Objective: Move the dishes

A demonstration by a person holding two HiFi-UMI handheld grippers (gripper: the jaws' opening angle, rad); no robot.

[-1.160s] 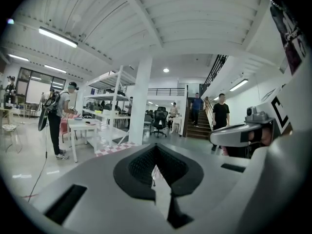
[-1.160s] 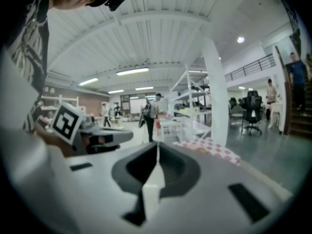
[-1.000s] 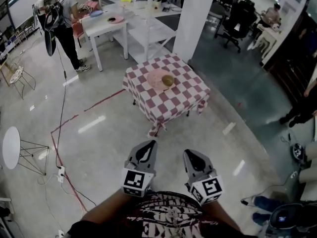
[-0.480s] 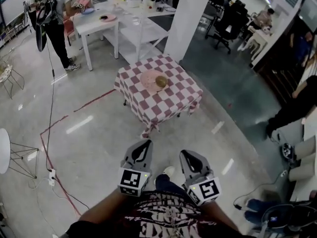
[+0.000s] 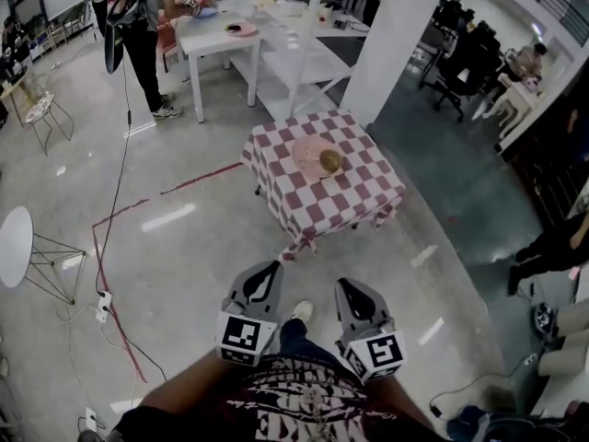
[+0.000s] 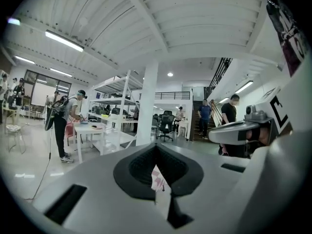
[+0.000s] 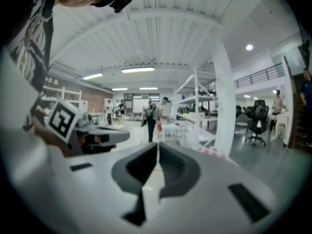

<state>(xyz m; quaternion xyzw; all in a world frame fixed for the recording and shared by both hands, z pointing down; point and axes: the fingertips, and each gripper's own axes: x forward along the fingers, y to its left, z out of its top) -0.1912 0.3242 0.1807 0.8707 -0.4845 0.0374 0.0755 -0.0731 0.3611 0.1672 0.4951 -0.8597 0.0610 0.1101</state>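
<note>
Straight ahead, well apart from both grippers, a pink plate [image 5: 306, 151] sits near the middle of a small table [image 5: 317, 212] draped in red-and-white checked cloth. 1 round brownish item [image 5: 331, 161] rests on the plate's right part; what it is cannot be told. The left gripper [image 5: 268, 272] and right gripper [image 5: 348, 287] are held low, side by side, near the person's body. Each has its 2 jaws pressed together on nothing. Another pink dish [image 5: 241, 29] lies on a white table [image 5: 212, 40] farther off.
</note>
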